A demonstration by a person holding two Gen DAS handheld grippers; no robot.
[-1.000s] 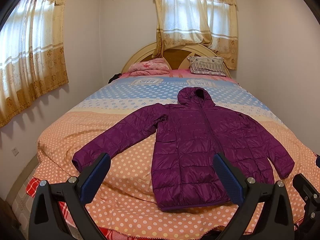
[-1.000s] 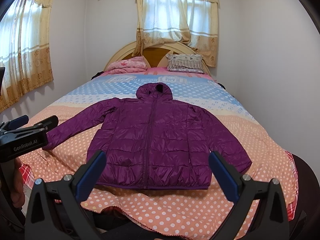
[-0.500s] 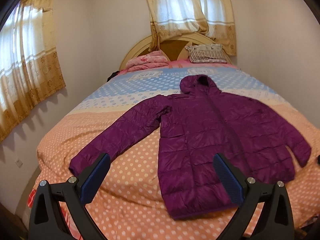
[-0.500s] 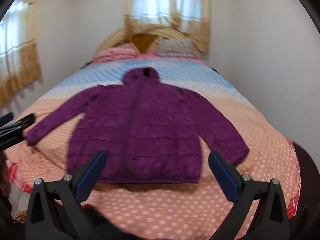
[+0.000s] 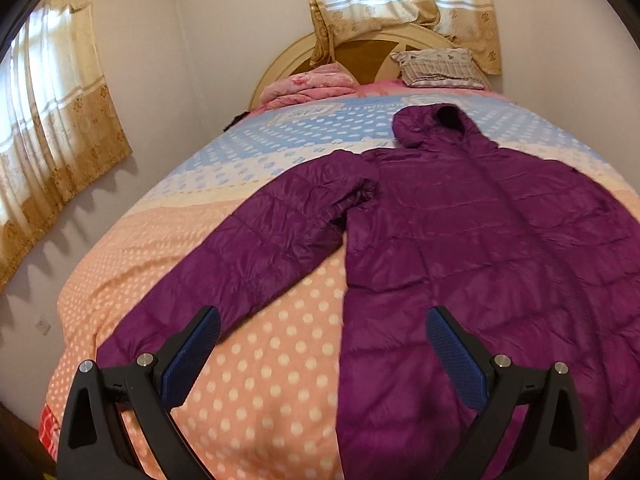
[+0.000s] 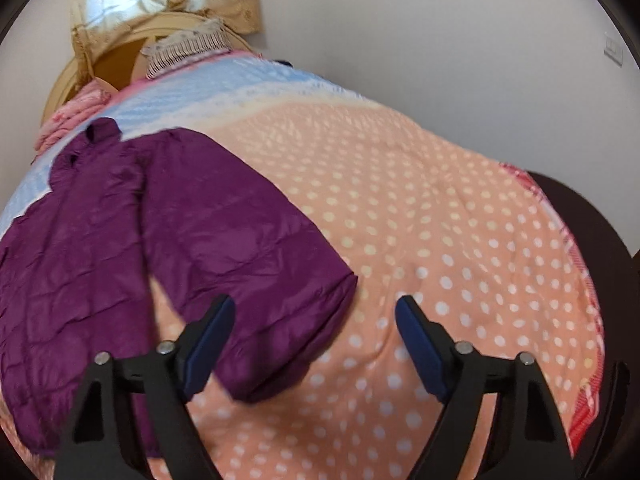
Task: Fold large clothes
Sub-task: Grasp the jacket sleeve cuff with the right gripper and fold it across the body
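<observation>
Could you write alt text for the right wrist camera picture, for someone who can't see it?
A purple hooded puffer jacket lies flat on a bed with a dotted orange and blue cover, one sleeve stretched toward the camera. The right gripper hangs over the cuff, jaws just narrowed but apart, its blue-padded fingers holding nothing.

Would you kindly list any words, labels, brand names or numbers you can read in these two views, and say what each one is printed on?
No text can be read in either view.
Printed panels on the blue part of the bedspread: lettering is there, too blurred and small to read.
Purple jacket: no label or logo shows.
Left gripper and right gripper: no marking shows.
Wall plate: no legible marking.
</observation>
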